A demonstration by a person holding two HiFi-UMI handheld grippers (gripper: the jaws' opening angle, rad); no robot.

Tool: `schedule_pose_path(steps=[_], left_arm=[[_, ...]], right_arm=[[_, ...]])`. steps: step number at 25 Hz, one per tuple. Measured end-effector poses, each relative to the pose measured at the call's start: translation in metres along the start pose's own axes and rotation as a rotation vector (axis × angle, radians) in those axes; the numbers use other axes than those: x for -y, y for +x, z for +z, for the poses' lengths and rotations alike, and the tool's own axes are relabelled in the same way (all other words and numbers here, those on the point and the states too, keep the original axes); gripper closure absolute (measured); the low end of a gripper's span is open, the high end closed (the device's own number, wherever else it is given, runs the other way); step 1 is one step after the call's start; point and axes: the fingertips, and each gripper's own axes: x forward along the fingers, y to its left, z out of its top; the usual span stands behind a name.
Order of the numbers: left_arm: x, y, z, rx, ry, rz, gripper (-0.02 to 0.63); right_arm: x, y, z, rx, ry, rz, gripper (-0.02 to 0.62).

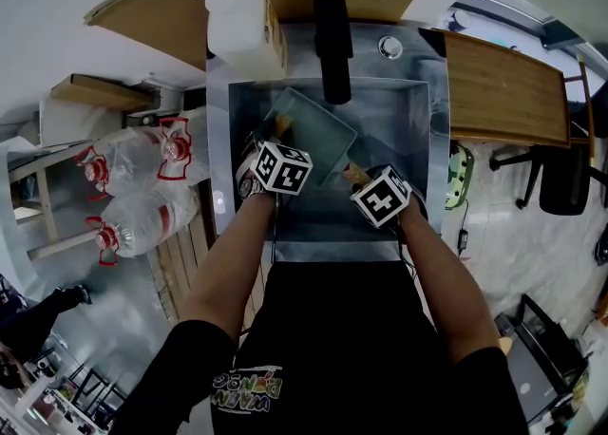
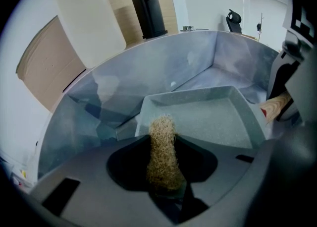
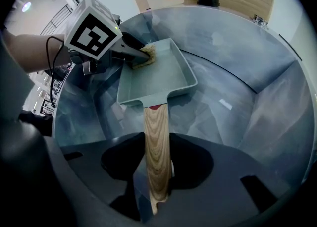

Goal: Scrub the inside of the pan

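A square grey-green pan (image 1: 316, 134) (image 2: 203, 117) (image 3: 156, 75) with a wooden handle (image 3: 157, 156) is held tilted inside the steel sink (image 1: 418, 139). My right gripper (image 1: 372, 194) (image 3: 157, 191) is shut on the handle. My left gripper (image 1: 271, 153) (image 2: 166, 181) is shut on a tan fibrous scrubber (image 2: 162, 154) (image 3: 143, 55). The scrubber's tip sits at the pan's near-left rim, by the corner.
A black faucet (image 1: 332, 44) overhangs the sink's back. A white jug (image 1: 245, 20) stands on the wooden counter at back left. Large water bottles (image 1: 142, 186) lie on the floor to the left. A wooden table (image 1: 503, 91) is on the right.
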Motion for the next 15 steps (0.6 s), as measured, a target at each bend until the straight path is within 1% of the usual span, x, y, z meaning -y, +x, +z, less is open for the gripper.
schedule_pose_path(steps=[4, 9, 12, 15], left_arm=[[-0.001, -0.008, 0.003, 0.006, -0.008, -0.006, 0.46], [0.002, -0.029, 0.019, 0.058, 0.006, -0.007, 0.46], [0.011, -0.038, 0.03, 0.087, -0.006, -0.051, 0.46], [0.028, -0.045, 0.043, 0.116, -0.036, -0.136, 0.46]], right_arm=[[0.0, 0.0, 0.0, -0.003, -0.004, 0.009, 0.436], [0.0, -0.001, -0.001, -0.013, -0.018, 0.01, 0.436], [0.0, -0.001, -0.001, -0.011, -0.021, 0.011, 0.436], [0.0, -0.001, 0.0, -0.013, -0.022, 0.011, 0.436]])
